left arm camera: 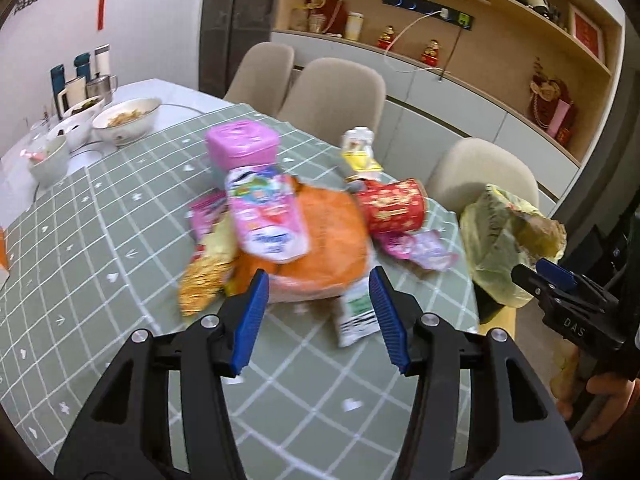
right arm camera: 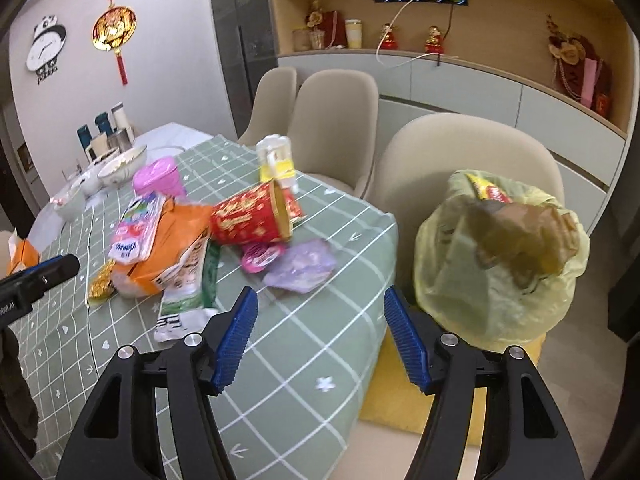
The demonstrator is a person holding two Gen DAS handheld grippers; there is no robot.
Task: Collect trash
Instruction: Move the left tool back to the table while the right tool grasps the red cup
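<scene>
Here, both jaws are held apart and empty: the left hand-held gripper (left arm camera: 318, 312) before the orange bag (left arm camera: 324, 236), the right hand-held gripper (right arm camera: 320, 336) over the bench (right arm camera: 300, 340).

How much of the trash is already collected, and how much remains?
Done: the yellow bag beside the table already holds some wrappers. In hand: nothing; left tool and right tool are both open and empty. Left: orange bag, red cup, pink pouch and more wrappers.

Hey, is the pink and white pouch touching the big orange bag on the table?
Touching. The left wrist view shows the pink and white pouch lying across the orange bag, no gap between them.
</scene>
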